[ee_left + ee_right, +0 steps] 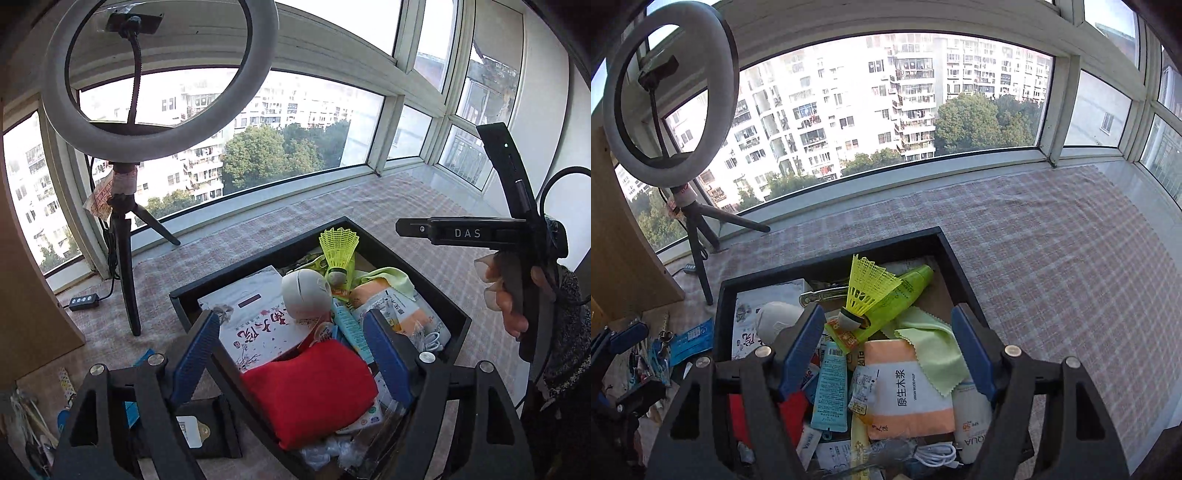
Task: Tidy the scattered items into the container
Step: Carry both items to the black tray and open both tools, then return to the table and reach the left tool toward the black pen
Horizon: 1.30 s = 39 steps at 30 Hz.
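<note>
A black open box on the checked cloth holds many items: a red cloth bag, a white round mask, a yellow shuttlecock, a booklet, a tissue pack, a light-green cloth and a blue tube. My left gripper is open and empty above the red bag. My right gripper is open and empty above the tissue pack; its body also shows in the left wrist view.
A ring light on a black tripod stands at the left by the window. Scattered items lie left of the box: a blue packet, keys, a black pouch. A wooden panel stands at far left.
</note>
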Each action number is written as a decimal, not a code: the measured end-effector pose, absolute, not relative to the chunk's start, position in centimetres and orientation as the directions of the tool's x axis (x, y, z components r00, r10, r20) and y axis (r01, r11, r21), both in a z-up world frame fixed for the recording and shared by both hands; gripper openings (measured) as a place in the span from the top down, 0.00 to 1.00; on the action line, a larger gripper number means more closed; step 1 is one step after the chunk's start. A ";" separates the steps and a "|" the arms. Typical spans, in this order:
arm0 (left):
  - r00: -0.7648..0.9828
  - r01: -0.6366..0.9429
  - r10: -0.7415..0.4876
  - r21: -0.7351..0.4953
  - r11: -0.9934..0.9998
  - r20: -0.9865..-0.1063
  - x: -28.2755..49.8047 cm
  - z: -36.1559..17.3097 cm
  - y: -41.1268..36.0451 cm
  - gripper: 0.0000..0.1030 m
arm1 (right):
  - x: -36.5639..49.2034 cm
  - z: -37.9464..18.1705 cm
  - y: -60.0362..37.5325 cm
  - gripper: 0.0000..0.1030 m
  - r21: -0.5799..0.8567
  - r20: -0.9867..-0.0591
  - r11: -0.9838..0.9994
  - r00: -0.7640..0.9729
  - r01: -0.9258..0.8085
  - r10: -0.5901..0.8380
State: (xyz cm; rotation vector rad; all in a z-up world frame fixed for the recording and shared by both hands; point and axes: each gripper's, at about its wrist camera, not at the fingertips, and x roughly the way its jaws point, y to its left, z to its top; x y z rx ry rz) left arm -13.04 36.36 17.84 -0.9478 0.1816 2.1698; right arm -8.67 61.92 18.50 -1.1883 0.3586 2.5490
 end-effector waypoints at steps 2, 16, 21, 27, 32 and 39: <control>-0.460 -0.671 0.560 -0.143 -0.728 -0.689 -13.3 17.7 34.2 0.33 | -8.4 18.6 61.4 0.31 0.104 -0.772 -0.922 -0.614 -0.372 0.161; -0.624 -0.375 0.272 -0.024 -0.927 -0.732 -11.6 16.9 11.6 0.34 | -7.5 19.5 49.9 0.32 0.157 -0.743 -0.974 -0.670 -0.164 -0.007; -0.617 -0.256 0.178 -0.018 -0.966 -0.766 -10.5 15.7 4.8 0.35 | -9.2 17.4 42.8 0.32 0.107 -0.781 -0.994 -0.619 0.010 -0.090; -0.577 -0.222 0.155 -0.029 -0.975 -0.802 -9.3 13.7 2.2 0.45 | -11.6 14.9 36.3 0.34 0.094 -0.830 -0.984 -0.533 0.151 -0.161; -0.552 -0.230 0.155 -0.029 -0.973 -0.819 -7.8 12.2 1.4 0.45 | -11.5 13.2 32.7 0.34 0.077 -0.854 -0.967 -0.484 0.244 -0.190; -0.492 -0.320 0.186 -0.022 -0.947 -0.851 -5.4 9.2 -1.0 0.44 | -10.0 10.0 27.9 0.50 0.126 -0.886 -0.925 -0.379 0.358 -0.267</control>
